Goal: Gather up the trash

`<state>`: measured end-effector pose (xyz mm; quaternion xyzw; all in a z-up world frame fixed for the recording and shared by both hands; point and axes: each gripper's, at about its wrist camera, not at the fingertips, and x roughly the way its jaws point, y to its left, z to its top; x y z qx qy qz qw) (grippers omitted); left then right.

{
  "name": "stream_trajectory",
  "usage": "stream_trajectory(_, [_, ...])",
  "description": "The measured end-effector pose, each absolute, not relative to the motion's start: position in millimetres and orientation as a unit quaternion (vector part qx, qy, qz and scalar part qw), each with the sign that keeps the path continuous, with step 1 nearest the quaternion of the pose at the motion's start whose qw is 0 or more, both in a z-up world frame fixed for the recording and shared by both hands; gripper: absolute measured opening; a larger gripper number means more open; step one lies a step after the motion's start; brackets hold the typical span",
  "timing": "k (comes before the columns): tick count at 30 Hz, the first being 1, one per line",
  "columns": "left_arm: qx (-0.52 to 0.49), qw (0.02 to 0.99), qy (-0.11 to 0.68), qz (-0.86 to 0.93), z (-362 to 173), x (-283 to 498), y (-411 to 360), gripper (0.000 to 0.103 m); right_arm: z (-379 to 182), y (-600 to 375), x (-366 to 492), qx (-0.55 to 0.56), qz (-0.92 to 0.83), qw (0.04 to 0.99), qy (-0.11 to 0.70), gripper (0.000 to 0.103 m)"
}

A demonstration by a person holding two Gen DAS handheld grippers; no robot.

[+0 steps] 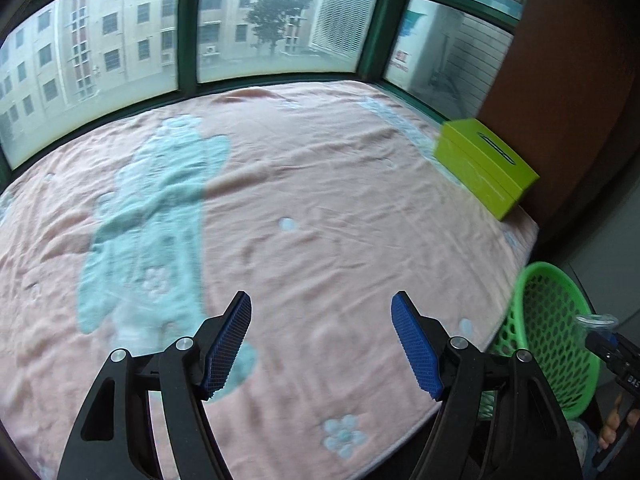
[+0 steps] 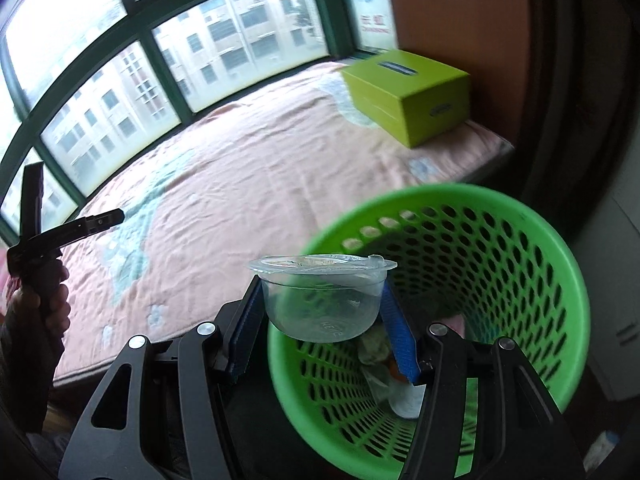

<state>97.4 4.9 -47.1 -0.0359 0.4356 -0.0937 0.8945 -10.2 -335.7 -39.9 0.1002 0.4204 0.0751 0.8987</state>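
In the left wrist view, the wide spread of the pink blanket with its pale blue figure is seen almost whole, backed by the green-framed window; this expanse is only partly shown from the other side. The lime green box is found at the far right edge of the bed, against the brown wall. The green mesh basket is noted off the bed's right corner, partly cut off by the gripper's right arm, with the clear plastic cup seen small beside its rim. The left gripper is observed with its jaws standing well apart above the blanket, nothing between the blue pads. In the right wrist view, the basket's inside is laid open: crumpled paper and wrappers are seen at its bottom, partly hidden behind the cup and the right finger. The box is seen nearer, its top slot visible. At the left edge a hand is recorded grasping the other gripper's handle. The right gripper is found clamped on the cup, both pads pressed to its sides, the cup upright with its peeled film lid over the basket's near rim.
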Motion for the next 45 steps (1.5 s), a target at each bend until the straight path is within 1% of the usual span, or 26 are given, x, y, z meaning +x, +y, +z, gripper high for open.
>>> stream_trajectory(6, [-0.051,0.900,0.432,-0.033,-51.9,94.2,57.6,0.070,-33.5,-310.2,2.8,0.087,0.105,0.899,0.416,0.057])
stream_trajectory(12, [-0.056,0.892,0.447,0.013,-73.0,93.7,101.8,0.070,-31.2,-285.7,13.4,0.080,0.131,0.897,0.415,0.057])
stream_trajectory(13, [-0.053,0.891,0.451,0.019,-77.5,95.3,106.4,0.072,-31.4,-282.7,15.5,0.079,0.134,0.896,0.415,0.057])
stream_trajectory(14, [-0.051,0.889,0.455,0.024,-81.9,96.8,109.8,0.076,-31.4,-278.1,18.4,0.077,0.139,0.896,0.415,0.057])
stream_trajectory(27, [-0.026,0.874,0.484,0.040,-117.8,119.9,125.6,0.076,-32.5,-254.2,29.4,0.082,0.166,0.891,0.415,0.057])
stream_trajectory(30, [-0.020,0.870,0.491,0.039,-126.1,124.7,125.0,0.069,-33.6,-251.6,28.1,0.085,0.168,0.890,0.416,0.057])
stream_trajectory(32, [-0.023,0.867,0.497,0.039,-130.3,127.1,125.4,0.057,-33.4,-250.6,26.9,0.085,0.169,0.889,0.416,0.057])
stream_trajectory(33, [-0.027,0.866,0.499,0.036,-132.0,128.0,125.8,0.052,-32.9,-250.7,26.2,0.085,0.169,0.890,0.415,0.057])
stream_trajectory(35, [-0.035,0.866,0.498,0.031,-132.0,127.3,126.6,0.047,-31.7,-251.9,24.9,0.087,0.168,0.890,0.414,0.057])
stream_trajectory(38, [-0.036,0.871,0.490,0.023,-124.6,121.7,122.8,0.045,-30.9,-253.7,23.5,0.088,0.165,0.891,0.413,0.057])
stream_trajectory(45, [-0.041,0.883,0.467,-0.030,-90.4,108.7,94.7,0.045,-31.1,-264.3,14.3,0.087,0.150,0.895,0.412,0.057])
